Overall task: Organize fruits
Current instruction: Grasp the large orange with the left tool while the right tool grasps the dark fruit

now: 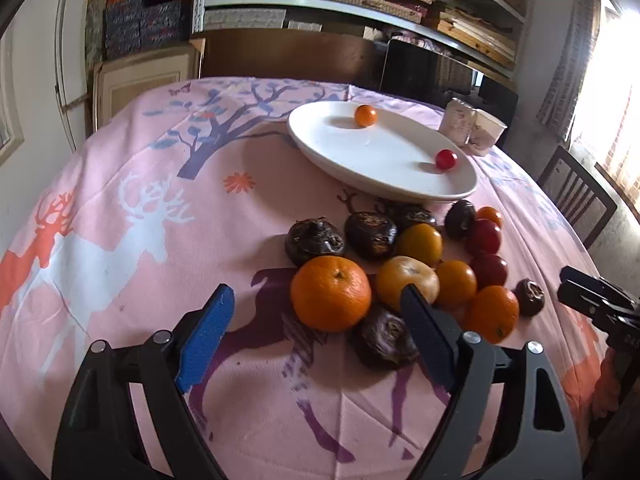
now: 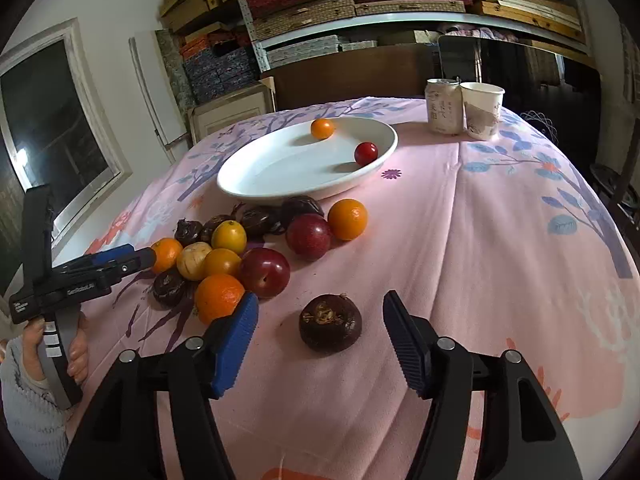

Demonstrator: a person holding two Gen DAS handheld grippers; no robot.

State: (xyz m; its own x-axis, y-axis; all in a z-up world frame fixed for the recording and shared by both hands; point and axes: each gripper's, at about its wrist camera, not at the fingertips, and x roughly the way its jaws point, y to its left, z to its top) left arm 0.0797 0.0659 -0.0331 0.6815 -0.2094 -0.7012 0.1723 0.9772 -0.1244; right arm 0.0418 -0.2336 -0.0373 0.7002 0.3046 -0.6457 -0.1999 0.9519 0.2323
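While fruit (image 1: pixel 400 264) lies heaped before the plate (image 1: pixel 340 160), the left gripper (image 1: pixel 320 312) gapes empty over an orange (image 1: pixel 330 294); the right gripper (image 2: pixel 318 316), open, holds nothing and frames a lone dark fruit (image 2: pixel 330 324).

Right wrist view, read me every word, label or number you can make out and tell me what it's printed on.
"GenRobot.AI", roughly, small white print: side of the left gripper.
White label lines nearer that gripper's handle: too small to read.
Dark vertical characters on the can: too blurred to read.
Markings on the paper cup: unreadable.
Nothing readable on the white plate, fruit or tablecloth.
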